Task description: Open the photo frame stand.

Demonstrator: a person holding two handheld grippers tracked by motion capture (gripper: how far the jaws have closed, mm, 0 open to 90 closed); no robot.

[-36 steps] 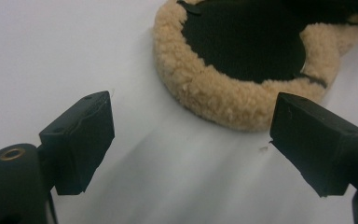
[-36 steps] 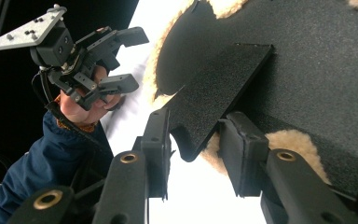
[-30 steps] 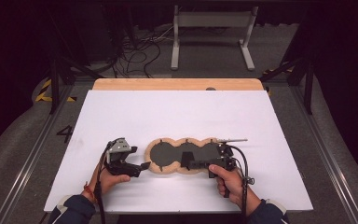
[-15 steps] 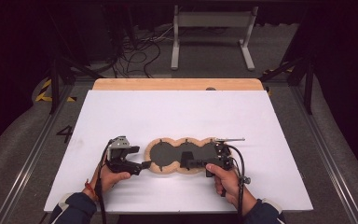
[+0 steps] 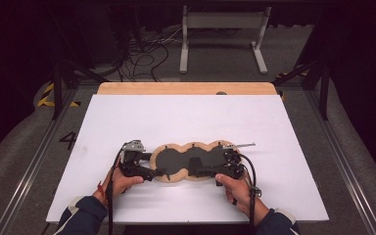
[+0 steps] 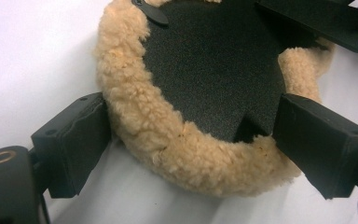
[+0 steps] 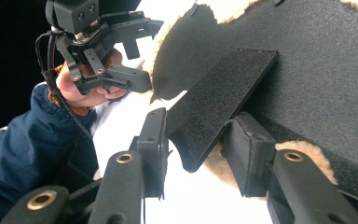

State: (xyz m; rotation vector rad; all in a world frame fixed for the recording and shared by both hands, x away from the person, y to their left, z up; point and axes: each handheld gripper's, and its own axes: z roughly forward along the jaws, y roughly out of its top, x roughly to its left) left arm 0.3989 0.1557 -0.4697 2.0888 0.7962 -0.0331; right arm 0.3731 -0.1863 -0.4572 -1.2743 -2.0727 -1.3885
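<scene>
I worked at the near half of a white table [image 5: 186, 117], a gripper in each hand, on a flat, three-lobed pad [image 5: 193, 161] of dark, grainy material edged with tan fleece. It lay level on the tabletop just in front of my hands, long axis running left to right.

My left gripper [image 5: 149, 171] sat at the pad's left lobe. In the left gripper view its jaws stood apart, one on either side of the fleece rim [image 6: 168, 140]; the left pad was just beside the fleece and the right one at the edge of the dark face, and I could not tell whether either pressed on it, so I counted it as not yet clamped.

My right gripper [image 7: 196, 154] was at the right lobe. In the right gripper view a stiff black flap [image 7: 223, 98] stood up off the dark face between its jaws. The jaws were partly closed, yet a sliver of white table showed beside the flap, and I could not tell whether they pinched it.

I judged the pad light and floppy, likely to sag or fold if raised from one end. The fleece looked soft and compressible, so a bite on the rim should hold without slipping; the textured face seemed grippy, not slick, and nothing looked fragile. I judged the two end lobes the best places to hold it.

My left hand [image 5: 122, 182] and right hand [image 5: 237, 188] rested low on the table.
</scene>
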